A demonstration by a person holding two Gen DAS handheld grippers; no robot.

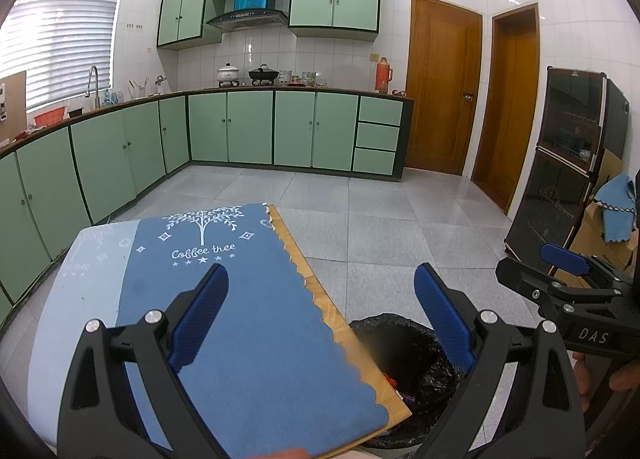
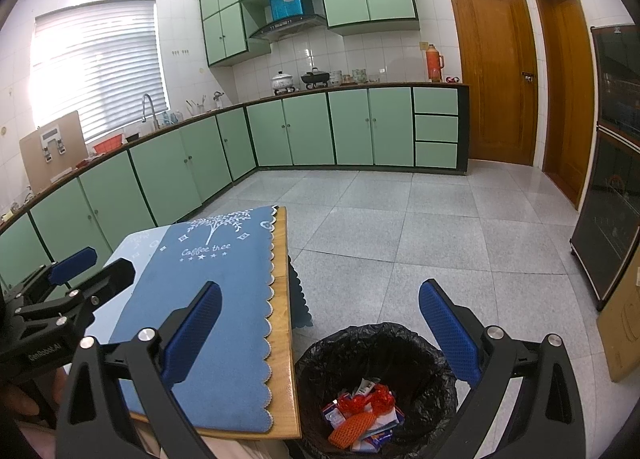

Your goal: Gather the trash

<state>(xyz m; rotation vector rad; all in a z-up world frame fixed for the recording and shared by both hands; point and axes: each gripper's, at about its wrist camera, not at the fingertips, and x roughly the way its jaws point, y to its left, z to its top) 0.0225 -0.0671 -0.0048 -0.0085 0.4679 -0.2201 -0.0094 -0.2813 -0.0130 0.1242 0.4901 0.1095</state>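
your left gripper [image 1: 320,315] and right gripper [image 2: 320,335] both hang apart and empty; the trash [image 2: 362,415] lies in the bin [image 2: 320,351], the cloth [image 2: 216,323] looks bare, so you seem nearly done.

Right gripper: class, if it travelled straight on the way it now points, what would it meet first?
Probably bare floor beyond the bin; the open right gripper points past the table edge, though depth is unclear.
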